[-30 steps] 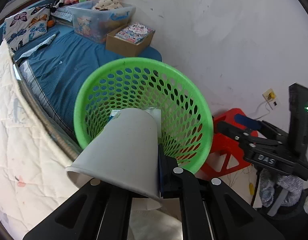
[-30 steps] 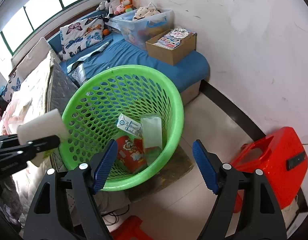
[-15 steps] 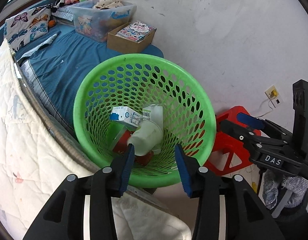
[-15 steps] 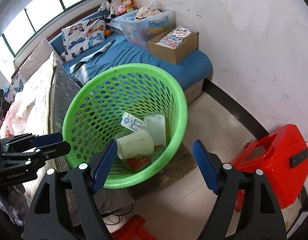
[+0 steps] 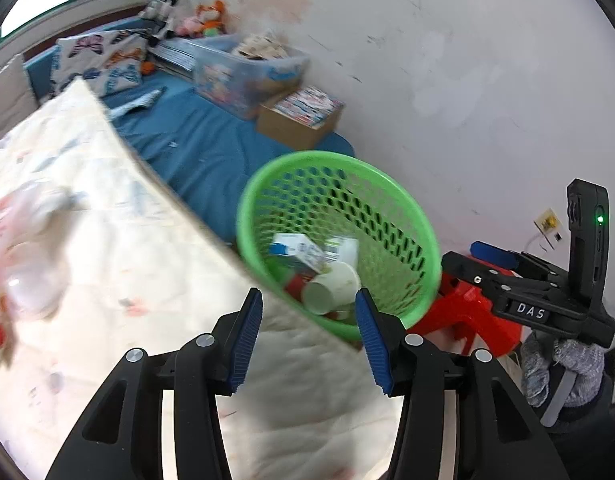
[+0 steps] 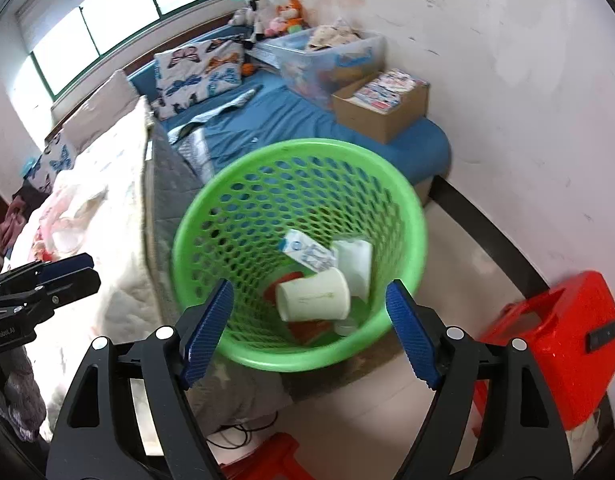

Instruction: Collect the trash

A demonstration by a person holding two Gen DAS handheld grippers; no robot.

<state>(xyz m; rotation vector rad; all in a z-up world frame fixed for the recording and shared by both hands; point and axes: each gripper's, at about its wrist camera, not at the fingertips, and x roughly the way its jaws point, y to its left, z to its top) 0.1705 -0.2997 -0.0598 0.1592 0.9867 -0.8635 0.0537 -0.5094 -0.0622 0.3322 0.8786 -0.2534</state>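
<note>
A green perforated basket [image 6: 403,200] stands on the floor beside the bed; it also shows in the left wrist view [image 5: 411,216]. Inside lie a white paper cup [image 6: 313,296] on its side, a small blue-and-white carton [image 6: 307,250], a clear plastic wrapper [image 6: 357,260] and a red packet [image 6: 283,282]. The cup [image 5: 331,286] shows in the left wrist view too. My left gripper [image 5: 307,344] is open and empty, over the quilt's edge short of the basket. My right gripper [image 6: 307,336] is open and empty, just before the basket's near rim.
A white quilted bed [image 5: 107,280] lies left of the basket. A blue mattress [image 6: 283,120] behind carries a cardboard box [image 6: 383,108] and a clear storage bin [image 6: 327,56]. A red plastic stool [image 6: 563,344] stands right of the basket by the white wall.
My left gripper opened and let the paper cup drop into the basket, then drew back and left over the quilt. My right gripper stayed open and shifted only a little.
</note>
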